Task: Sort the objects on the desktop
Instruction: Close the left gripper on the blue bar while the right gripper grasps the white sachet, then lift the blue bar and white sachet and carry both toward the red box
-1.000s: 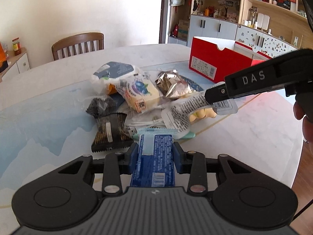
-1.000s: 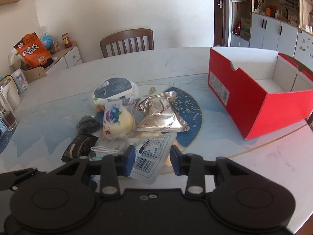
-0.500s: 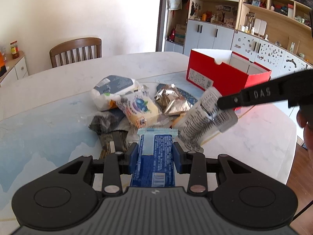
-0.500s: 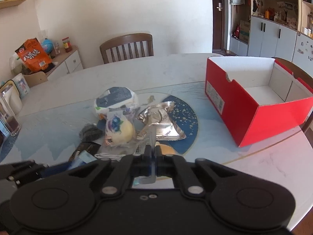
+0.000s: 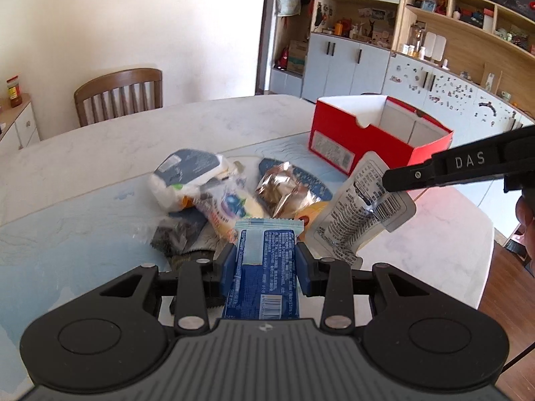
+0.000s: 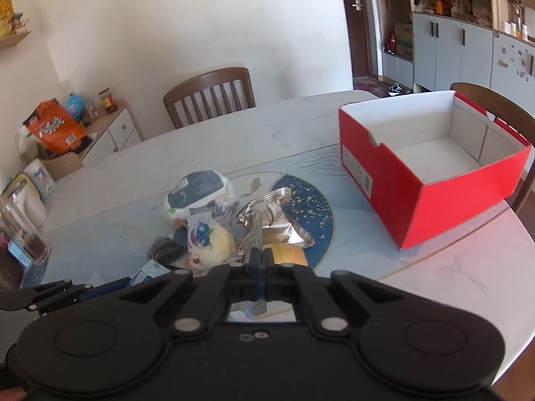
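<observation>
Two packets held clear of the table (image 5: pixel 83 167) | left tool (image 5: pixel 264 262) clamps blue wrapper (image 5: pixel 262 274), long axis pointing away, near end hidden | right tool (image 6: pixel 259 264) clenched on white pouch (image 5: pixel 361 207), seen edge-on, slanting down-left | snack pile (image 6: pixel 214 220) blurred | red box (image 6: pixel 431 180) open, far right, bare table around it
</observation>
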Action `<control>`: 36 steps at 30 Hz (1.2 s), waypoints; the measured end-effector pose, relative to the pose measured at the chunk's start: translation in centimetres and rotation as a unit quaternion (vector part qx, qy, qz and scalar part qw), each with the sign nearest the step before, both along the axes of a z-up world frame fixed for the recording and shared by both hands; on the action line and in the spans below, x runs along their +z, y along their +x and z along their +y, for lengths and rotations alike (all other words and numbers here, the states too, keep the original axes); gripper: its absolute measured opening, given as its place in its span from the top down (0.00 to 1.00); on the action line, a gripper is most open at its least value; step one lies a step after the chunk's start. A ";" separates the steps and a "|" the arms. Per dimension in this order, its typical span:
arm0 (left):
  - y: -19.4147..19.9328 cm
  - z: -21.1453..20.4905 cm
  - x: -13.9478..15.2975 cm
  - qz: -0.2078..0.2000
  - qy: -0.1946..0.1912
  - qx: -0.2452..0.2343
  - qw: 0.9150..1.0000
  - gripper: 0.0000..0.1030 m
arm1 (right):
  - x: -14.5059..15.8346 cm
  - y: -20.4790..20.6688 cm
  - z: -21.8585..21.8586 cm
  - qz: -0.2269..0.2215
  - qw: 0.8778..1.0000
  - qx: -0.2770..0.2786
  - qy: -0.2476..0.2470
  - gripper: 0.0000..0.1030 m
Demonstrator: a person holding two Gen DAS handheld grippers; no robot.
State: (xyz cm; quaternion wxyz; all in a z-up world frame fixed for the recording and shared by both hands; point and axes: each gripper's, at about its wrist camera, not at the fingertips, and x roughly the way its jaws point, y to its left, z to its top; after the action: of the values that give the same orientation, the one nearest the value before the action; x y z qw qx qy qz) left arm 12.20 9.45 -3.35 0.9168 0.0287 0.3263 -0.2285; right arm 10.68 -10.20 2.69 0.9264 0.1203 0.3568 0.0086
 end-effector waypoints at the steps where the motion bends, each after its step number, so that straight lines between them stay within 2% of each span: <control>1: 0.1 -0.1 0.3 -0.001 0.000 -0.003 1.000 0.66 | 0.3 -0.1 -0.2 0.000 1.000 -0.004 0.003 1.00; 4: 0.3 -0.5 1.1 -0.002 -0.002 -0.013 1.000 0.66 | 0.9 -0.5 -1.0 -0.003 1.000 -0.020 0.017 1.00; 10: 0.8 -2.0 1.9 -0.007 0.000 -0.029 1.000 0.66 | 2.5 -1.2 -2.4 -0.023 0.999 -0.037 0.010 1.00; 13: 1.0 -2.4 1.9 -0.009 0.001 -0.026 1.000 0.66 | 2.2 -1.0 -3.1 -0.011 1.000 -0.015 0.006 0.99; 15: 1.2 -2.6 1.7 -0.006 0.005 -0.021 1.000 0.66 | 1.3 -0.5 -3.7 0.019 1.000 0.008 -0.001 0.91; 16: 1.2 -2.7 1.6 -0.003 0.007 -0.018 1.000 0.66 | 0.7 -0.4 -3.9 0.028 1.000 0.010 -0.007 0.87; 19: 1.0 -3.2 1.1 0.004 0.011 -0.012 1.000 0.66 | -1.0 -0.5 -4.6 0.054 0.998 0.020 -0.032 0.84; 23: 0.9 -3.7 0.3 0.010 0.016 -0.010 1.000 0.66 | -3.0 -0.7 -5.1 0.085 0.995 0.027 -0.036 0.80; 29: 0.9 -3.9 -0.8 0.023 0.022 -0.018 0.999 0.66 | -5.0 -1.8 -5.0 0.118 0.992 0.026 -0.035 0.66; 30: 0.9 -3.9 -1.0 0.024 0.022 -0.019 0.999 0.66 | -5.3 -2.0 -4.9 0.125 0.991 0.023 -0.031 0.56; 32: 1.0 -3.7 -1.3 0.030 0.018 -0.017 0.999 0.66 | -5.7 -2.2 -4.9 0.135 0.991 0.017 -0.020 0.47; 34: 1.0 -3.5 -1.5 0.036 0.015 -0.018 0.999 0.66 | -6.0 -2.2 -4.7 0.145 0.989 0.003 -0.006 0.27; 36: 0.9 -3.4 -1.5 0.032 0.019 -0.023 0.999 0.66 | -6.3 -2.0 -4.6 0.159 0.987 -0.011 0.020 0.27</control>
State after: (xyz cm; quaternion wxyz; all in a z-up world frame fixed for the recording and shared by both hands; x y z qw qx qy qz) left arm 13.05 6.00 -4.89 0.8998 0.0462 0.3587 -0.2439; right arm 8.66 -14.80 -3.63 0.8552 0.1422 0.4982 -0.0138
